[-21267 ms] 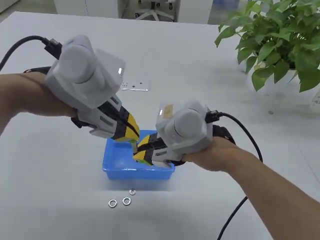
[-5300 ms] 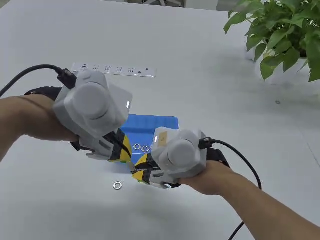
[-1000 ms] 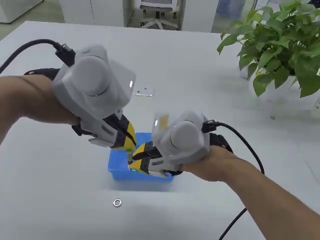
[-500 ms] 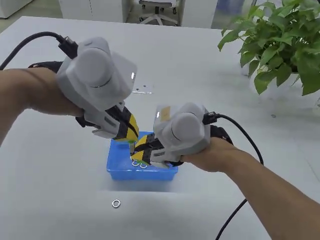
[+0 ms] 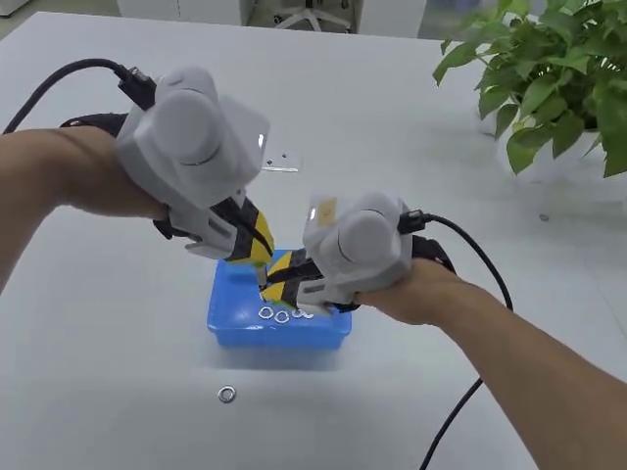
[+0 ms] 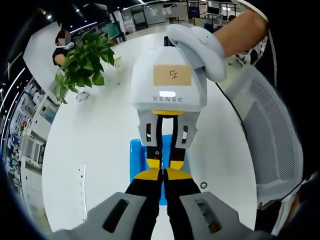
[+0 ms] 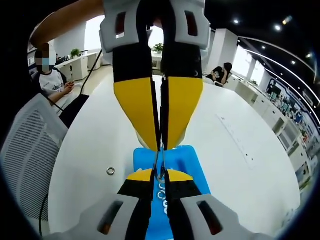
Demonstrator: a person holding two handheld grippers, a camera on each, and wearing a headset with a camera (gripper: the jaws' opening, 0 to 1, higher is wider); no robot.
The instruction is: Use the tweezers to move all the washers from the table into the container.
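Washers on the table (image 5: 108, 372) have dropped from three to one (image 5: 226, 395); three washers (image 5: 281, 315) lie in the blue container (image 5: 223, 321). We hold both grippers above it. The left gripper (image 5: 257, 257) is clamped on the tweezers (image 7: 160, 155). The right gripper (image 5: 277, 291) is nearly closed around their lower end.

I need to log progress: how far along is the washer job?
Done: about three washers lie in the blue container. In hand: the left gripper and the right gripper both pinch the tweezers above it; whether a washer is between the tips is unclear. To do: one last washer on the table.
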